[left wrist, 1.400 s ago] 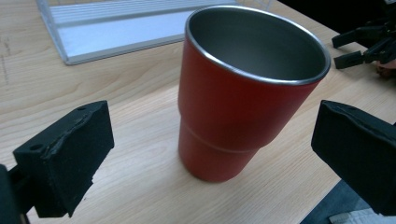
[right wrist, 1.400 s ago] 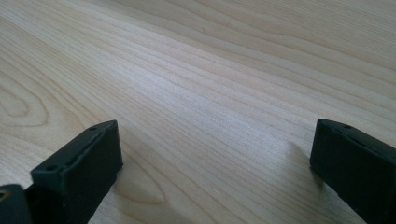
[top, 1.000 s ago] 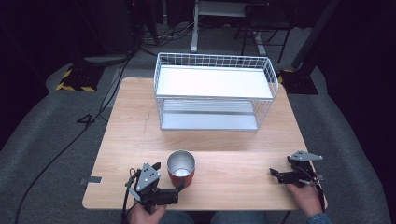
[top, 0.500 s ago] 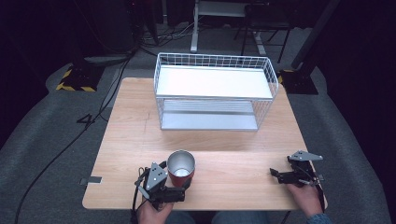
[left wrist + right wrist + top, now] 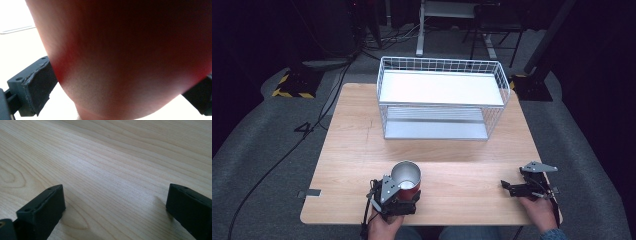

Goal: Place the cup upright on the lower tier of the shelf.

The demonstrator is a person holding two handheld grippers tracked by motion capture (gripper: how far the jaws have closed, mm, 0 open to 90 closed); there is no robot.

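red and steel: the cup (image 5: 406, 178) stands upright on the wooden table (image 5: 462, 165), near its front edge and left of the middle, with its open mouth up and the bare metal inside showing. my left gripper (image 5: 404, 196) is right against the cup's near side. in the left gripper view the cup's red wall (image 5: 130, 57) bulges between the two black jaws, which sit wide apart, one at each flank. the left jaw looks to be touching the wall, but whether both are pressing i cannot tell, so i cannot say if i have a hold on it.

my right gripper (image 5: 512, 188) lies low over the table at the front right corner, well apart from the cup, with my hand (image 5: 538, 210) behind it. in the right gripper view its jaws are spread wide with bare wood grain (image 5: 112, 170) between them and nothing in their grasp.

farther back, a white wire basket (image 5: 442, 97) with a white top shelf sits across the far half of the table.
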